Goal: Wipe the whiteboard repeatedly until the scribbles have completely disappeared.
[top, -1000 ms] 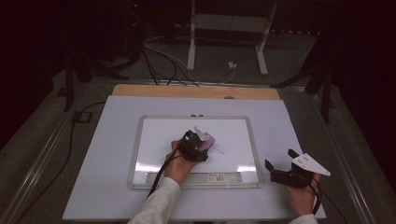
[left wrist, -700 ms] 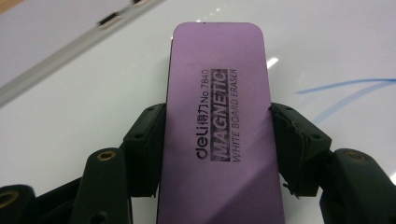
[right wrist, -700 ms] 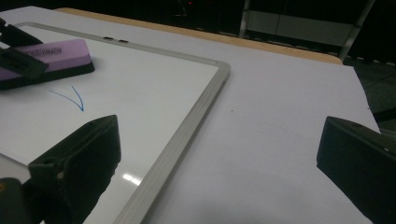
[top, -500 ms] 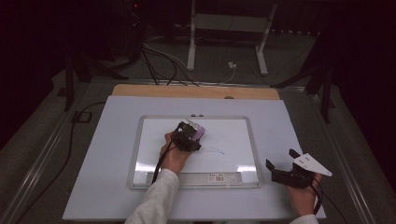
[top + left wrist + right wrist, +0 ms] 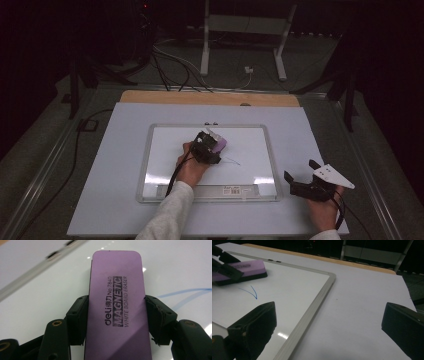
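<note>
A purple magnetic whiteboard eraser [image 5: 117, 302] lies flat on the whiteboard [image 5: 250, 142], and my left gripper [image 5: 116, 300] is shut on its long sides. In the high view the eraser [image 5: 219, 144] and left gripper [image 5: 209, 148] are near the board's middle. A short blue pen mark [image 5: 232, 161] sits just right of them, also visible as a blue mark [image 5: 252, 291] beside the eraser [image 5: 242, 268]. My right gripper [image 5: 300, 171] rests open off the board's right edge, its jaws wide apart over the white mat [image 5: 362, 315], holding nothing.
The whiteboard's grey frame [image 5: 312, 312] runs between the board and my right gripper. The white mat [image 5: 115, 165] covers the table, with a wooden strip [image 5: 210, 98] at the far edge. Cables and a stand base [image 5: 245, 45] lie beyond the table.
The left gripper slid the eraser left and away across the board, then back to the right. The right gripper stayed still.
</note>
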Motion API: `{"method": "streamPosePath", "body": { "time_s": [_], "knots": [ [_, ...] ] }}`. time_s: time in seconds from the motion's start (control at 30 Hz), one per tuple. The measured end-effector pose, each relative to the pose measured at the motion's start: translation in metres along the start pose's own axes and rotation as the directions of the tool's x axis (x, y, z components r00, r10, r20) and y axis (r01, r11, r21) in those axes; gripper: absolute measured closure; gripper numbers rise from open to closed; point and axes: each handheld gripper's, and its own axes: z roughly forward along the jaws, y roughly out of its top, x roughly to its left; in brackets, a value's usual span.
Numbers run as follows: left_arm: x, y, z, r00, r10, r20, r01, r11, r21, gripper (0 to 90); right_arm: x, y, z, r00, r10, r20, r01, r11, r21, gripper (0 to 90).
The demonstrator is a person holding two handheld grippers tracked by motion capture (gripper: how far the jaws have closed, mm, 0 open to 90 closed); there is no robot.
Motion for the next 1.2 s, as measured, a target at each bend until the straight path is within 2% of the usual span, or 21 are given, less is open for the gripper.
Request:
{"method": "streamPosePath", "body": {
  "time_s": [0.07, 0.13, 0.2, 0.3, 0.43, 0.53, 0.6, 0.63, 0.67, 0.73, 0.93, 1.2],
  "knots": [
    [-0.006, -0.001, -0.002, 0.9994, 0.024, 0.023, -0.024, 0.9997, -0.002, 41.9, 0.0, 0.0, 0.0, 1.0, 0.001, 0.0, -0.001, 1.0, -0.001, 0.1],
    [-0.009, -0.003, -0.004, 0.9989, 0.041, 0.023, -0.041, 0.9992, -0.003, 41.9, 0.0, 0.0, 0.0, 1.0, 0.003, 0.001, -0.003, 1.0, -0.002, 0.1],
    [-0.007, -0.004, -0.005, 0.9994, 0.029, 0.018, -0.029, 0.9996, -0.002, 41.9, -0.001, 0.0, -0.001, 1.0, 0.003, 0.002, -0.003, 1.0, -0.002, 0.1],
    [0.0, -0.007, -0.006, 0.9989, 0.02, -0.043, -0.02, 0.9998, 0.008, 41.9, -0.001, 0.0, -0.002, 1.0, 0.005, 0.003, -0.005, 1.0, -0.004, 0.1],
    [0.019, -0.011, -0.006, 0.9919, -0.022, -0.125, 0.024, 0.9995, 0.02, 41.9, -0.002, 0.0, -0.002, 1.0, 0.007, 0.005, -0.007, 1.0, -0.003, 0.1],
    [0.031, -0.014, -0.006, 0.9889, -0.075, -0.129, 0.078, 0.9968, 0.019, 41.9, -0.001, 0.0, -0.002, 1.0, 0.006, 0.005, -0.006, 1.0, -0.001, 0.1],
    [0.032, -0.014, -0.005, 0.9886, -0.083, -0.126, 0.086, 0.9961, 0.019, 41.9, -0.001, 0.0, -0.001, 1.0, 0.005, 0.004, -0.005, 1.0, -0.001, 0.1],
    [0.03, -0.013, -0.005, 0.9881, -0.073, -0.136, 0.077, 0.9968, 0.021, 41.9, -0.001, 0.0, -0.001, 1.0, 0.005, 0.004, -0.005, 1.0, -0.001, 0.1],
    [0.028, -0.013, -0.005, 0.9888, -0.067, -0.133, 0.07, 0.9973, 0.018, 41.9, -0.001, 0.0, -0.001, 1.0, 0.004, 0.004, -0.004, 1.0, 0.0, 0.1],
    [0.024, -0.012, -0.004, 0.993, -0.064, -0.099, 0.065, 0.9979, 0.008, 41.9, 0.0, 0.0, -0.001, 1.0, 0.002, 0.002, -0.002, 1.0, 0.001, 0.1],
    [0.007, -0.007, -0.002, 0.9973, -0.05, -0.053, 0.05, 0.9987, -0.007, 41.9, 0.0, 0.0, 0.0, 1.0, 0.002, 0.0, -0.002, 1.0, 0.002, 0.1],
    [-0.015, 0.002, -0.001, 0.9999, 0.015, 0.007, -0.015, 0.9999, -0.004, 41.9, 0.001, -0.001, 0.0, 1.0, -0.002, -0.002, 0.002, 1.0, 0.004, 0.1]
  ]
}}
